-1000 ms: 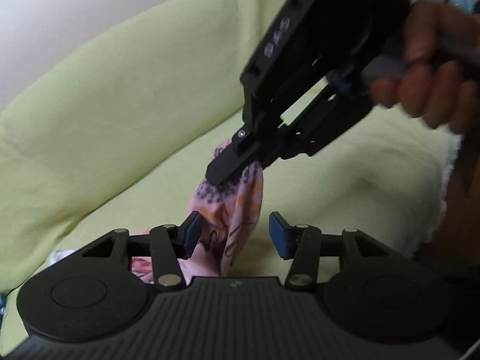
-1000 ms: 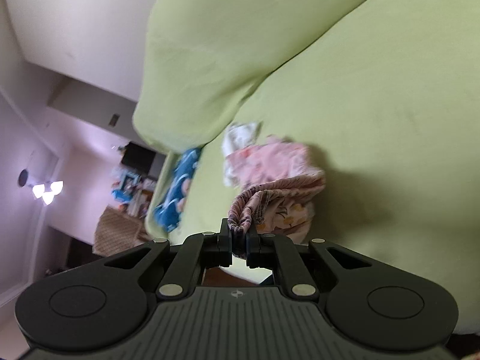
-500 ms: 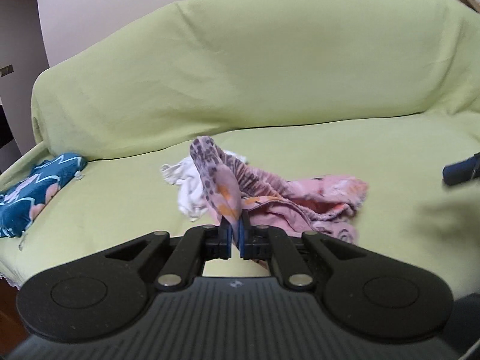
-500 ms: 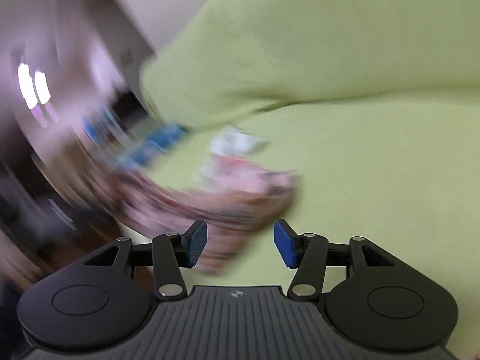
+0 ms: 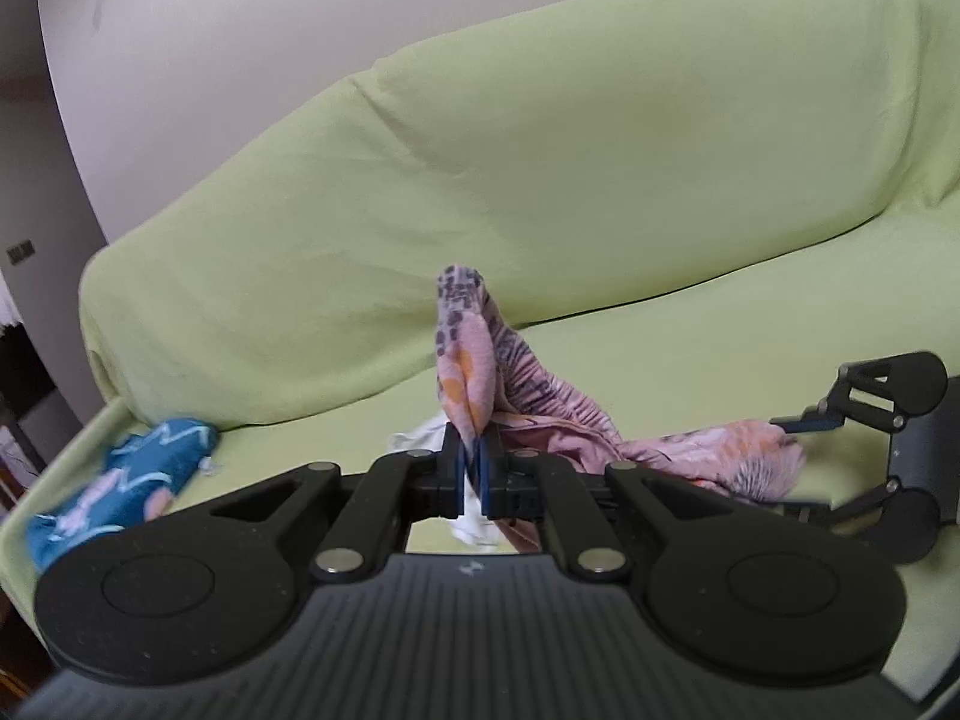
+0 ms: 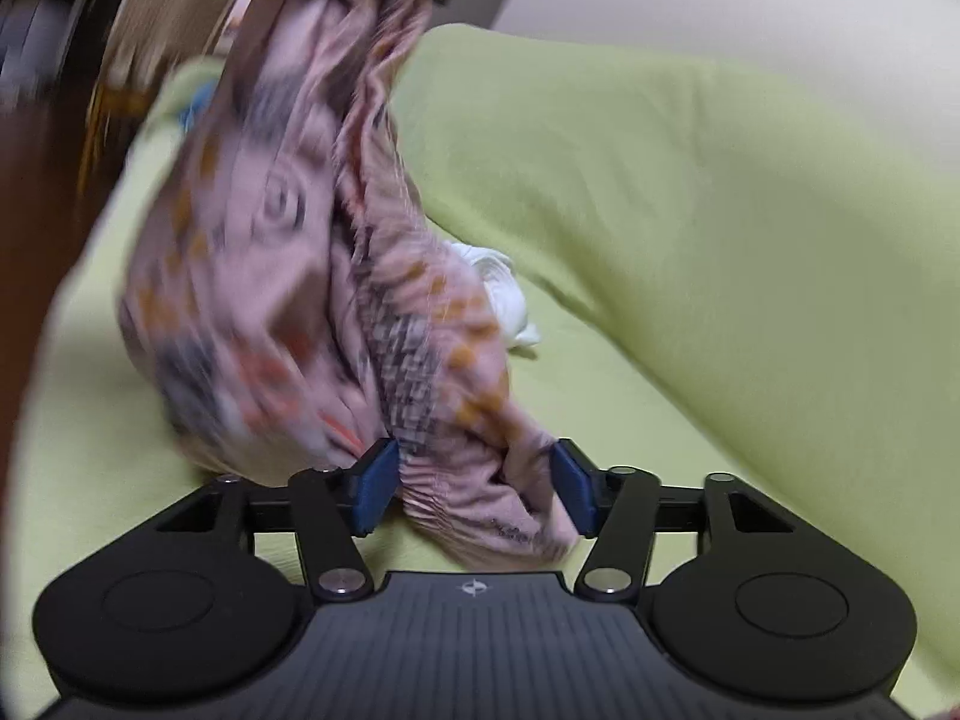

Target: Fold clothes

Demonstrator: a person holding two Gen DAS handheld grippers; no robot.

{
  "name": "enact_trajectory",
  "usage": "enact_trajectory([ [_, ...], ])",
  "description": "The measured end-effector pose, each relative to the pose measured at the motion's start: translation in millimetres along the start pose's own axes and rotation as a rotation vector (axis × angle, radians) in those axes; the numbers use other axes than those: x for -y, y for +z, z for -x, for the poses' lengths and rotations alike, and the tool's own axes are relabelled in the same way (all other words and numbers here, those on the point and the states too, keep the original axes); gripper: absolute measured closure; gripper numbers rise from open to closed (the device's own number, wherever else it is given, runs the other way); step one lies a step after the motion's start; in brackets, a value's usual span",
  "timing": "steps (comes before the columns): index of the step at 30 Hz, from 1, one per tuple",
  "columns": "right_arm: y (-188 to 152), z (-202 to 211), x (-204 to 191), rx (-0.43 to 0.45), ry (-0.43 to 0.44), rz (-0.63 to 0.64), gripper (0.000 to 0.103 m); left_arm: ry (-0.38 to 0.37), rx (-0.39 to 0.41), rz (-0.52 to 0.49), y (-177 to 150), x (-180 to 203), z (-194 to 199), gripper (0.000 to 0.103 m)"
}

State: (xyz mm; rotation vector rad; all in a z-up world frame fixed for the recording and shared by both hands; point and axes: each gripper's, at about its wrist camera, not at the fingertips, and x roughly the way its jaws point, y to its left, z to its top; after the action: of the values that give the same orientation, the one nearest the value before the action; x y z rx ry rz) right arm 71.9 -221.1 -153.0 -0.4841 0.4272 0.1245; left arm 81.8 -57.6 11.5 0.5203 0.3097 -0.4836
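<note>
Left gripper [image 5: 474, 468]: lower centre of the left wrist view; its 2 blue-padded fingers [image 5: 461, 471] are pressed together, pinching a fold of the pink garment.
Pink garment [image 5: 474, 360]: patterned pink cloth with dark and orange marks. In the left wrist view, 1 end stands up from the pinch at frame centre; the rest trails to the right, toward the right gripper. In the right wrist view it fills the upper left and centre, blurred, and hangs down to the fingers.
Right gripper [image 6: 474, 483]: lower centre of the right wrist view; its 2 fingers [image 6: 377, 480] are spread apart, with a gathered band of the pink garment lying between them. Whether the pads press on the cloth cannot be told. It also shows at the right edge of the left wrist view.
White cloth [image 6: 504, 294]: crumpled on the seat, just behind the pink garment, right of centre.
Blue cloth [image 5: 120, 486]: patterned, on the seat at lower left of the left wrist view, well apart from the garment.
Sofa [image 5: 600, 180]: covered in light green fabric; backrest across the upper half of both views.
Wall [image 5: 240, 30]: pale, upper left of the left wrist view.
</note>
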Motion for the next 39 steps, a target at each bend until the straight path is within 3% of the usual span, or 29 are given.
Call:
enact_trajectory([
  [1,1.4,-2.9,7.2,-0.012,0.016,-0.006,0.092,0.010,-0.003,-0.005,2.6,-1.5,-0.6,0.099],
  [5,16.4,23.5,58.3,0.038,0.011,-0.119,0.094,0.025,0.044,-0.019,16.6,-3.5,13.5,0.099],
  [8,34.7,83.8,111.4,0.123,-0.018,-0.246,0.095,0.024,0.118,-0.013,32.3,-3.0,39.0,0.099],
  [13,69.6,202.7,177.8,0.219,-0.063,-0.347,0.095,0.018,0.257,0.007,67.8,-4.3,93.9,0.099],
  [15,81.8,250.6,197.4,0.223,-0.068,-0.374,0.095,0.030,0.312,0.007,83.6,-2.0,120.2,0.100],
  [19,92.2,339.0,220.1,0.218,-0.072,-0.400,0.094,-0.033,0.414,0.031,105.3,7.5,170.4,0.100],
  [22,90.5,390.6,225.1,0.178,-0.082,-0.407,0.094,-0.092,0.449,0.021,114.9,28.8,185.3,0.100],
  [25,72.8,414.3,235.4,0.066,-0.119,-0.451,0.093,-0.190,0.365,0.049,127.5,55.5,160.2,0.100],
  [27,47.1,402.0,256.4,-0.038,-0.130,-0.523,0.090,-0.253,0.264,0.074,137.7,76.8,122.4,0.096],
  [29,9.9,367.8,288.3,-0.168,-0.159,-0.642,0.060,-0.264,0.132,0.066,144.5,105.1,64.2,0.082],
  [30,-14.1,347.2,304.4,-0.240,-0.193,-0.697,0.052,-0.277,0.050,0.059,144.1,119.2,31.0,0.078],
  [31,-35.9,338.2,312.8,-0.279,-0.213,-0.731,0.053,-0.268,-0.025,0.058,139.0,132.7,1.4,0.075],
  [32,-53.8,341.5,314.4,-0.285,-0.214,-0.760,0.053,-0.258,-0.093,0.053,133.2,145.7,-25.6,0.078],
  [34,-89.6,348.0,317.5,-0.297,-0.214,-0.816,0.053,-0.249,-0.145,0.022,114.3,162.9,-52.2,0.080],
  [39,-179.1,364.3,325.2,-0.325,-0.215,-0.957,0.046,-0.396,-0.230,0.057,73.2,179.9,-89.3,0.080],
])
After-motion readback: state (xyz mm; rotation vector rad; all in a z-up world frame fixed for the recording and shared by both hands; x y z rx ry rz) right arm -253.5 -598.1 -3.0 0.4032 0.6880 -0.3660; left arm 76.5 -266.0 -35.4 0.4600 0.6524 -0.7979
